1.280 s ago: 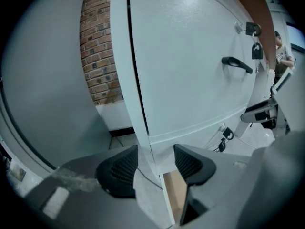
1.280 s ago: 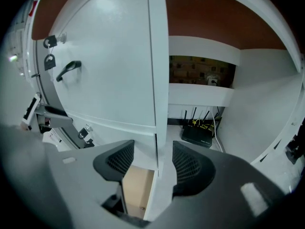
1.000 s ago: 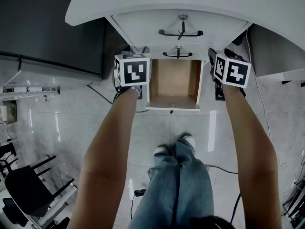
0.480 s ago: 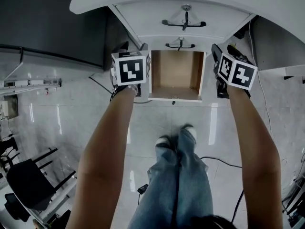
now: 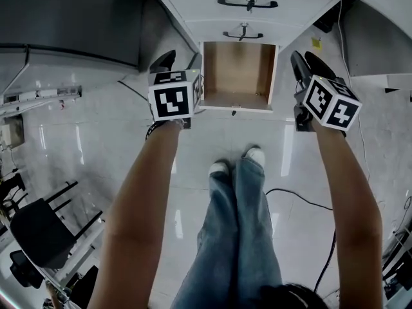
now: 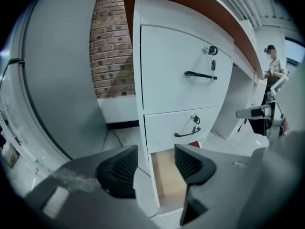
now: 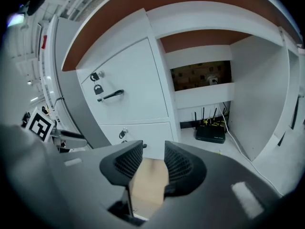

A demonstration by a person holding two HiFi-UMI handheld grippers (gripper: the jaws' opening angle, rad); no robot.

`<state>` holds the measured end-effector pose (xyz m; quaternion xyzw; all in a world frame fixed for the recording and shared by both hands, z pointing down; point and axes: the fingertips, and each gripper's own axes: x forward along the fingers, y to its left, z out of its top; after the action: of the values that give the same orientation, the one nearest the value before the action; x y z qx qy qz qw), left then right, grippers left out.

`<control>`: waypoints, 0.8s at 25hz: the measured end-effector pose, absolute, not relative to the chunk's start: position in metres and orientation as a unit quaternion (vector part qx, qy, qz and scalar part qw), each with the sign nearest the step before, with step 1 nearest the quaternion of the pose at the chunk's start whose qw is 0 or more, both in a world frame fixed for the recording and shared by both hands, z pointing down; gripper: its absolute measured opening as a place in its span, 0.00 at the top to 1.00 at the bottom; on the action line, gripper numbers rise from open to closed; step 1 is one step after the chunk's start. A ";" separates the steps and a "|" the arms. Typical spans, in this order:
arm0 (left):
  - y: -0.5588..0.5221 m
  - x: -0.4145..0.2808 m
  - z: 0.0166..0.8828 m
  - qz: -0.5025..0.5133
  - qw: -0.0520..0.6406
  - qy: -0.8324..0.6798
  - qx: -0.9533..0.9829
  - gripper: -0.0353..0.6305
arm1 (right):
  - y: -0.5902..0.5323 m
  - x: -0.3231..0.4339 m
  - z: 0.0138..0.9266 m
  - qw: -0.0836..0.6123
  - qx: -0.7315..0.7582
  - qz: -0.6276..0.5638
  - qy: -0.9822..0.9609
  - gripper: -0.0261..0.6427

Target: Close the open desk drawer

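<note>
The bottom drawer stands pulled out, low between both tongs, touching neither. The left tongs gape wide, empty. The right tongs have just been narrowing, half-open, holding nothing. A push on one corner might skew and jam it.

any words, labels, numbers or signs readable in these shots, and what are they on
No text can be read in any view.
Left marker cube and right marker cube: black-and-white square patterns only, no letters or digits.
Yellow slip, upper right of the head view: too small to read.
Red label, upper left of the right gripper view: blurred, unreadable.
</note>
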<state>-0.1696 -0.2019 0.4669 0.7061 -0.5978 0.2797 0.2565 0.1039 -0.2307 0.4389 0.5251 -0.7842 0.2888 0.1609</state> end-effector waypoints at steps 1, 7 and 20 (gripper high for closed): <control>-0.199 -0.169 0.466 0.276 0.261 -0.599 0.705 0.57 | -0.228 0.104 0.438 0.162 0.523 0.290 -0.785 0.76; -0.187 -0.161 0.464 0.281 0.261 -0.593 0.708 0.79 | -0.216 0.103 0.442 0.167 0.504 0.296 -0.794 0.96; -0.169 -0.147 0.490 0.263 0.270 -0.602 0.704 0.95 | -0.208 0.107 0.467 0.202 0.457 0.278 -0.820 0.96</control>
<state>-0.1474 -0.1695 0.4900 0.7039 -0.6022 0.2629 0.2698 0.1068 -0.2076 0.4674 0.4572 -0.8203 0.2777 0.2022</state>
